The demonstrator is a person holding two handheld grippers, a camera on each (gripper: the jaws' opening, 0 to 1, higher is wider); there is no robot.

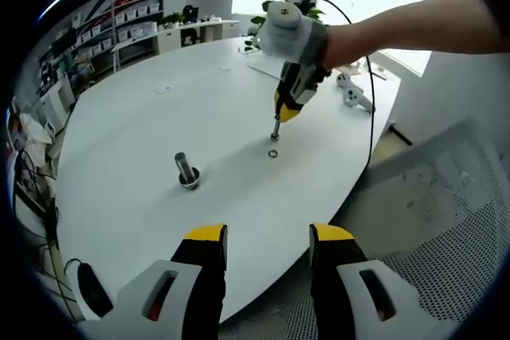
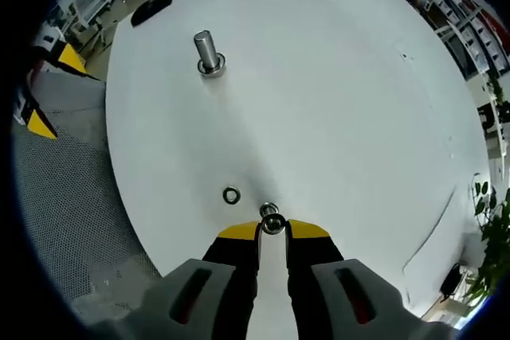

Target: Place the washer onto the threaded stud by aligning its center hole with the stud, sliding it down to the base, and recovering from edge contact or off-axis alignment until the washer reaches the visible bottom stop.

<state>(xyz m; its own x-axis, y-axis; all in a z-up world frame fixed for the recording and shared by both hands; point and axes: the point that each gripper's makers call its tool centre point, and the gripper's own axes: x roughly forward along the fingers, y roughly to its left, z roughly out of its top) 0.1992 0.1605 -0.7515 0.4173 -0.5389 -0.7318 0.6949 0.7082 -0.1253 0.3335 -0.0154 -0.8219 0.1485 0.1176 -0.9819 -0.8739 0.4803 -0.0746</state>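
Right tongs (image 2: 272, 227) pinch a washer (image 2: 272, 221) just above the bench (image 2: 335, 93), beside another washer (image 2: 231, 194) lying flat; left tongs (image 1: 268, 246) gape empty; carry it level, centring its hole over the distant stud (image 2: 207, 51).

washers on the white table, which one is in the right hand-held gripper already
The washer pinched between the right hand-held gripper's yellow tips, held above the white table. The other washer lies flat and loose just beside it, and a third ring sits at the threaded stud's base.
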